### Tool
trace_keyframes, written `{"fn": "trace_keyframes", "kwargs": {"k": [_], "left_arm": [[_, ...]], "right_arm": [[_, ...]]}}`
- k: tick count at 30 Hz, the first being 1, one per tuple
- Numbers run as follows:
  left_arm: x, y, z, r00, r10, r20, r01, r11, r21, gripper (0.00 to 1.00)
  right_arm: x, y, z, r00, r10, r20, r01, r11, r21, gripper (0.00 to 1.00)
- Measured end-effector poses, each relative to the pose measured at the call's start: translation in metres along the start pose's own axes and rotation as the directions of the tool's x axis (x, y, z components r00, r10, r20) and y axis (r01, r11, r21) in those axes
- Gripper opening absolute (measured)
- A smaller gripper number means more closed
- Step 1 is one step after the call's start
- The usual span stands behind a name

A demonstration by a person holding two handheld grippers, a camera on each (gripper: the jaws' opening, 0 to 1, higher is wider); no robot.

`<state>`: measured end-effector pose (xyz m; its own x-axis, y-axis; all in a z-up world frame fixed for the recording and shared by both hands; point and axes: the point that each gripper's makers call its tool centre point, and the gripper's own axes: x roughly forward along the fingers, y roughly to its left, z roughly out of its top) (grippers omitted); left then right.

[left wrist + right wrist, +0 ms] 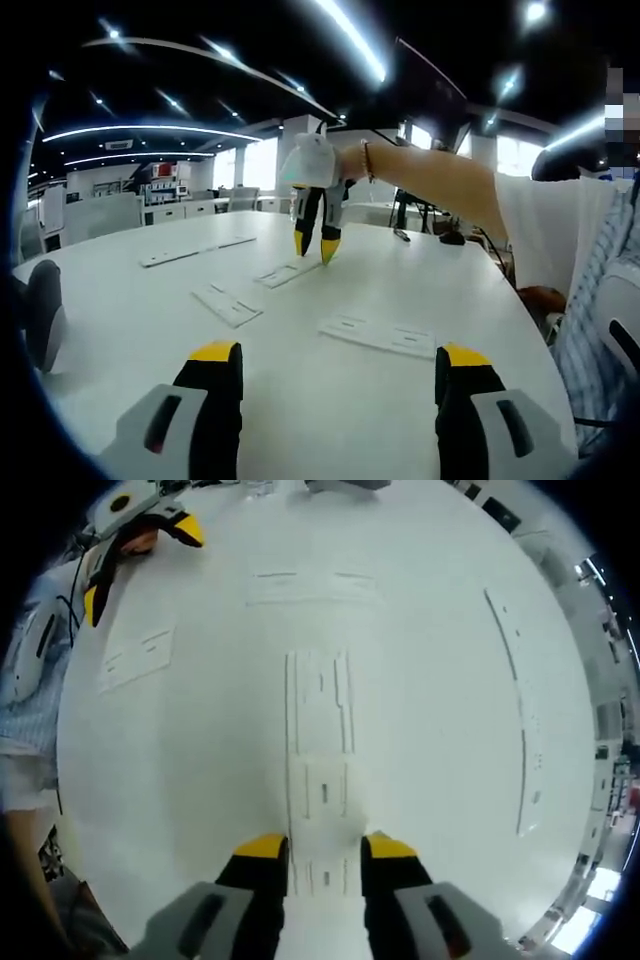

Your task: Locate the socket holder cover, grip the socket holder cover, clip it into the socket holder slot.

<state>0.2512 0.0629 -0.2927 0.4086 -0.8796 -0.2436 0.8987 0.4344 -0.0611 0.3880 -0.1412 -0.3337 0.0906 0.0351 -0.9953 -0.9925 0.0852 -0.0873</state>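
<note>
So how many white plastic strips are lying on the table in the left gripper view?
4: a long strip far left, one under the right gripper, one mid-table, one nearest. Others may lie outside the view.

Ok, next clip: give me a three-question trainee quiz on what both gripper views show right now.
1. True or false: the right gripper has its jaws either side of a white plastic strip on the table.
2. The left gripper is: A) shut on a strip, B) open and holding nothing, C) resting on a chair.
3. What colour are the tips of both grippers' jaws?

Key: 1 true; 2 B; 3 yellow.
</note>
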Motion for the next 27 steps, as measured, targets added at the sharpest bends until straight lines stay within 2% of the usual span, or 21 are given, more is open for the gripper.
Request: {"fn": "trace_keyframes", "kwargs": {"k": [6, 10, 15, 17, 19, 21, 22, 23, 26, 27], "left_arm": [[0.000, -0.001, -0.001, 1.000, -0.001, -0.005, 0.001, 1.000, 0.003, 0.79], [0.000, 0.002, -0.001, 1.000, 0.008, -0.003, -0.008, 1.000, 0.000, 0.79], [-0.001, 0.003, 0.000, 1.000, 0.014, -0.002, -0.014, 1.000, 0.002, 0.79], [-0.001, 0.004, 0.000, 1.000, 0.018, 0.000, -0.018, 1.000, 0.001, 0.79], [-0.001, 0.005, 0.000, 1.000, 0.021, 0.001, -0.021, 1.000, 0.002, 0.79], [-0.002, 0.004, 0.001, 1.000, 0.023, 0.001, -0.023, 1.000, 0.007, 0.79], [-0.002, 0.003, 0.002, 1.000, 0.020, 0.005, -0.020, 1.000, 0.007, 0.79], [-0.002, 0.003, 0.002, 1.000, 0.018, 0.007, -0.018, 1.000, 0.007, 0.79], [-0.002, 0.002, 0.003, 1.000, 0.014, 0.008, -0.014, 1.000, 0.007, 0.79], [-0.001, 0.002, 0.002, 1.000, 0.014, 0.008, -0.014, 1.000, 0.006, 0.79]], "right_arm": [[-0.001, 0.001, -0.008, 1.000, -0.021, -0.011, 0.021, 0.999, 0.027, 0.40], [-0.004, 0.003, -0.014, 0.999, -0.038, -0.003, 0.038, 0.998, 0.041, 0.41], [-0.012, 0.004, -0.011, 0.992, -0.085, 0.089, 0.077, 0.993, 0.092, 0.41], [-0.019, -0.002, -0.012, 0.974, -0.171, 0.147, 0.148, 0.977, 0.151, 0.41], [-0.024, -0.008, -0.015, 0.949, -0.251, 0.192, 0.211, 0.955, 0.208, 0.41], [-0.026, -0.006, -0.016, 0.928, -0.287, 0.238, 0.228, 0.942, 0.248, 0.41], [-0.028, -0.002, -0.016, 0.908, -0.313, 0.280, 0.229, 0.928, 0.295, 0.41], [-0.029, -0.001, -0.016, 0.904, -0.319, 0.286, 0.231, 0.925, 0.303, 0.40], [-0.034, -0.001, -0.017, 0.841, -0.426, 0.334, 0.257, 0.857, 0.447, 0.41], [-0.033, 0.002, -0.017, 0.828, -0.443, 0.344, 0.248, 0.839, 0.484, 0.42]]}}
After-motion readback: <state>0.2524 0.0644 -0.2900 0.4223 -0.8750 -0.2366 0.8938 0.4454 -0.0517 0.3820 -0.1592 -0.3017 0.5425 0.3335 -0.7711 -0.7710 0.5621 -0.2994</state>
